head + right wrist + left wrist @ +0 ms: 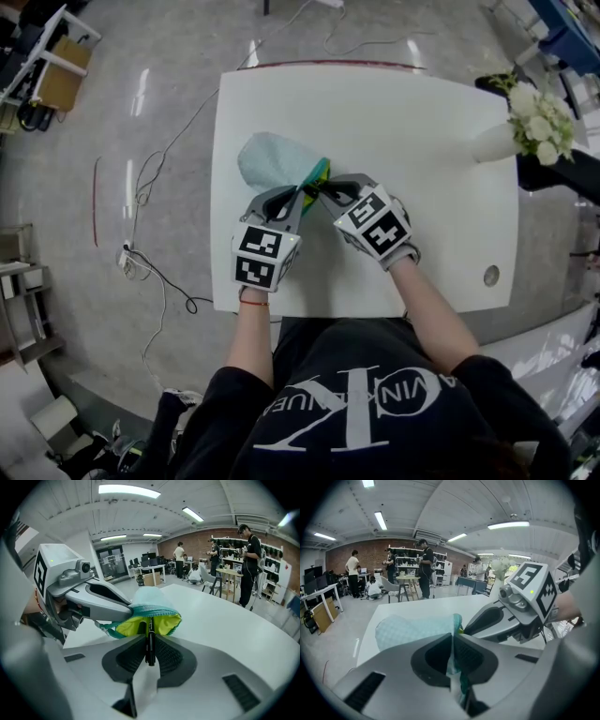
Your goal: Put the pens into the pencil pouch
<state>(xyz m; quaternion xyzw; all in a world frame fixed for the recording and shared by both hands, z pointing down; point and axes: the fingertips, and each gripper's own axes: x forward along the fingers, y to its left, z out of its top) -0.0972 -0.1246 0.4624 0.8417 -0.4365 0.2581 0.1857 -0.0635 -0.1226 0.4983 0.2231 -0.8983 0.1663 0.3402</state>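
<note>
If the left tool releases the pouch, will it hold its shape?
Probably not: the pouch looks like soft fabric slumped on the table, so floppy. Its mouth likely gapes only because the left tool pinches the rim. Thin, so probably light.

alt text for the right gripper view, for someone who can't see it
The right gripper holds a black pen in its jaws, tip pointing into the open, yellow-lined mouth of a teal pencil pouch on a white table. The left gripper pinches the pouch's rim from the left, and people stand at benches in the background.
</note>
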